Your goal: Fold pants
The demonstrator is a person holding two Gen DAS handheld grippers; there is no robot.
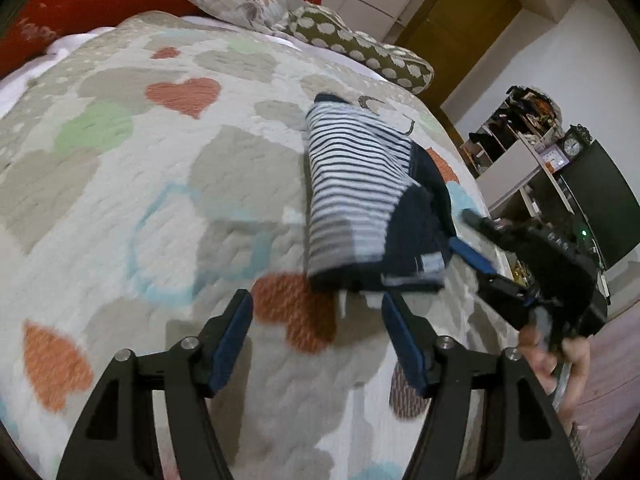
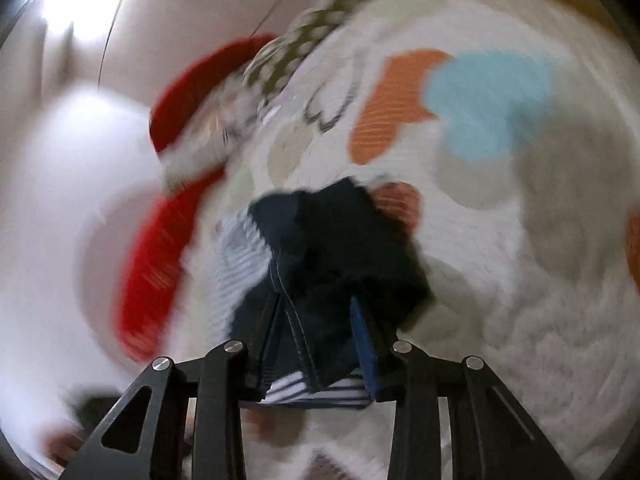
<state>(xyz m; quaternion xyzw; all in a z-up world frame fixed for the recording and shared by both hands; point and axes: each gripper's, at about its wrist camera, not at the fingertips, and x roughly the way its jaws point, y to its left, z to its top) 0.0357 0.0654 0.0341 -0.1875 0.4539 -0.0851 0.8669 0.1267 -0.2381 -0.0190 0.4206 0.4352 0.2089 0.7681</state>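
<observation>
Bed point(image 1: 120, 160): we are working over its heart-print quilt; pillows point(image 1: 360, 44) at the head. Right gripper point(image 2: 318, 336) is pinching folded pants point(image 1: 360, 200); left gripper point(image 1: 316, 320) is spread.

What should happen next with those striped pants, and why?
Probably lower the right tool and lay the pants flat on the bedspread. That tool grips the navy end of the folded bundle, seemingly raised off the bed, while the left tool is open and empty just short of it.

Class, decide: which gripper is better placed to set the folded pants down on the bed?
Right. The right gripper already clamps the pants; the left gripper is open, empty, short of them above the quilt.
</observation>
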